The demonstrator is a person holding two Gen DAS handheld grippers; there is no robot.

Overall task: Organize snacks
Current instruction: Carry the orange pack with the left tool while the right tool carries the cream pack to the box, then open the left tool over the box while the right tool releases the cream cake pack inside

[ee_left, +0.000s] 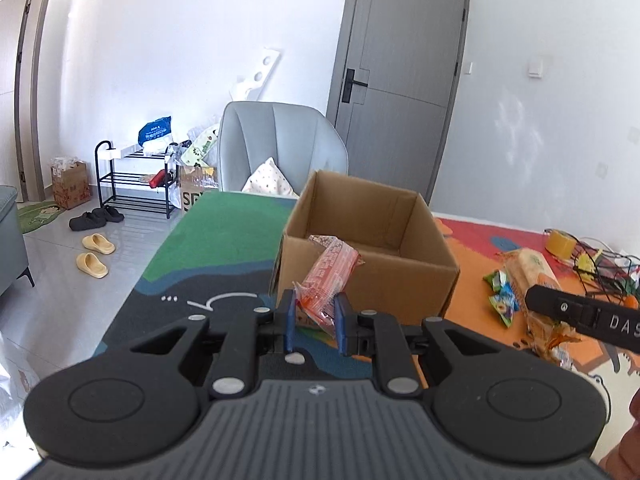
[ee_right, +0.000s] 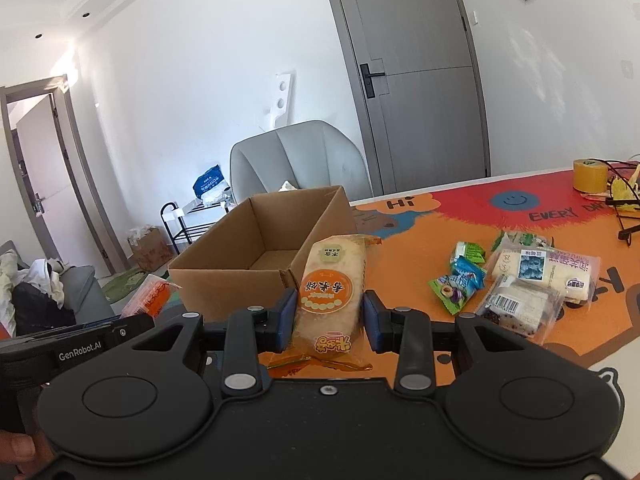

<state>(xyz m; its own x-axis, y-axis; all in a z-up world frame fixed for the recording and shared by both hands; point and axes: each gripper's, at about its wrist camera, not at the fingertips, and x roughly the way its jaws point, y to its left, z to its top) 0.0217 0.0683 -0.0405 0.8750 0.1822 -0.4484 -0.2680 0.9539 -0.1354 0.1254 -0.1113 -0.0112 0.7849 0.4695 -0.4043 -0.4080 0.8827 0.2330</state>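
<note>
A: Left gripper (ee_left: 315, 322) is clamped on a red snack pack (ee_left: 329, 276), held just short of the cardboard box (ee_left: 368, 240).

B: Right gripper (ee_right: 330, 320)?

A: Pads flank the orange rice-cracker pack (ee_right: 334, 300); full grip uncertain. Loading step, I judge. Next: carry over the rim, release.

B: Surroundings?

A: Printed mat (ee_right: 440, 216), loose snacks (ee_right: 516, 280) right; grey chair (ee_left: 280, 148) behind.
</note>
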